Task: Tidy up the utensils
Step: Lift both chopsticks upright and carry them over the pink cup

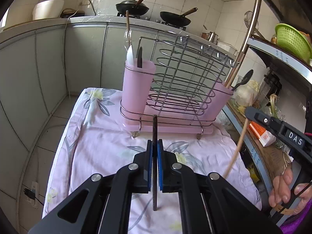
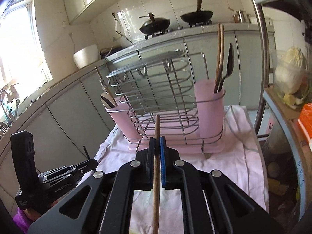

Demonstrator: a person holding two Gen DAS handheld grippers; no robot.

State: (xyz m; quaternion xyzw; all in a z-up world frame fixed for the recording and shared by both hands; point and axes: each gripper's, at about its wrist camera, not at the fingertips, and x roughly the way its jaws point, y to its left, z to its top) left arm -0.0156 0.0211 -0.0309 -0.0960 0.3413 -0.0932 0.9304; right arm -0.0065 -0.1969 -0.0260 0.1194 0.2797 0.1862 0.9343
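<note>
2 tongs hang above the cloth-covered surface (image 1: 93, 136) before the wire utensil rack (image 1: 175, 78): left tongs (image 1: 155, 156) pinch a dark chopstick (image 1: 155, 128), right tongs (image 2: 158, 156) pinch a wooden chopstick (image 2: 157, 128).

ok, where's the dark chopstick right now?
The dark, patterned chopstick is clamped upright in the left gripper, centre of the left wrist view, above the floral cloth and just in front of the wire rack's pink drip tray.

Both wrist views close, facing shared rack (image 1: 175, 81).
</note>
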